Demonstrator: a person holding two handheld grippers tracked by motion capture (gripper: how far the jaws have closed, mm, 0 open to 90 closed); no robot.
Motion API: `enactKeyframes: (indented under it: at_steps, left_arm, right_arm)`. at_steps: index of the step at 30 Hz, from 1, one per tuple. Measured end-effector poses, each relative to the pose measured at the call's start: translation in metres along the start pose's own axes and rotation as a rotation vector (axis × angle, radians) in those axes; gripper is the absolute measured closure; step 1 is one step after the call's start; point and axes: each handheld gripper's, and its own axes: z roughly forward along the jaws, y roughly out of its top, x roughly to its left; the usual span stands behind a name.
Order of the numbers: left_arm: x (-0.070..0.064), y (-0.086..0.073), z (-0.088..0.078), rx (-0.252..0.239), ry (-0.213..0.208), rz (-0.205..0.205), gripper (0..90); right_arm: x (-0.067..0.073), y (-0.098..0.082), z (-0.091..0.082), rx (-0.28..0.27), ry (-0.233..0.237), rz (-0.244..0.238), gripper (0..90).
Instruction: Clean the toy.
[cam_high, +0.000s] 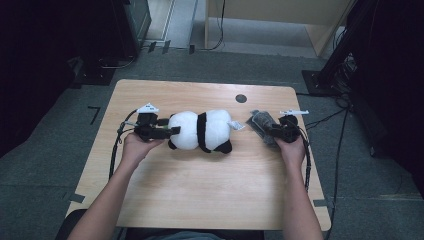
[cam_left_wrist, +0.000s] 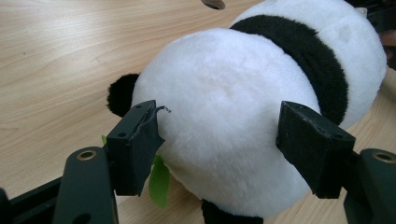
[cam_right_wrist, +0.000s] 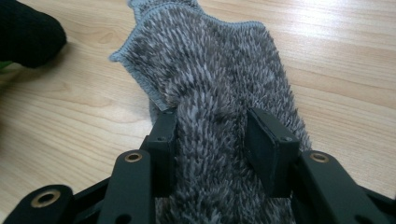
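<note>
Your left gripper (cam_left_wrist: 219, 140) is squeezing the plush panda (cam_high: 202, 130) lying mid-table (cam_high: 200, 195), while your right gripper (cam_right_wrist: 212, 135) pinches a fold of the grey fuzzy cloth (cam_right_wrist: 219, 74) just right of it.

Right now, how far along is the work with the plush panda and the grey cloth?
Done: the left gripper brackets the white-and-black plush panda, pads against its fur. In hand: the right gripper pinches a fold of the shaggy grey microfibre cloth, flat on the wooden table. Left: cloth not yet lifted or brought to the panda.
</note>
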Motion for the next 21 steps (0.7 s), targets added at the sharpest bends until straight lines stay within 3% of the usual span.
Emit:
enactKeyframes:
  at_steps: [5,10,12,15,17,21]
  left_arm:
    - [0.002,-0.002,0.002,-0.004,-0.004,-0.007,28.6]
    - [0.005,-0.005,0.004,-0.01,-0.014,-0.022,26.2]
    - [0.005,-0.006,0.005,-0.008,-0.013,-0.024,25.0]
    - [0.005,-0.007,0.005,0.002,-0.01,-0.021,23.1]
    - [0.005,-0.006,0.005,0.018,-0.016,-0.041,22.7]
    - [0.0,-0.004,0.001,0.013,-0.024,-0.033,25.5]
  right_arm:
    - [-0.001,-0.005,0.008,0.01,0.003,0.023,59.7]
    - [-0.004,-0.015,0.012,-0.043,0.01,-0.019,61.3]
    - [-0.002,-0.016,0.012,-0.045,-0.004,-0.045,60.4]
    - [0.001,-0.014,0.013,-0.035,-0.027,-0.047,59.4]
    - [0.005,-0.015,0.014,-0.035,-0.05,-0.08,58.7]
    - [0.01,-0.016,0.014,-0.03,-0.096,-0.109,67.2]
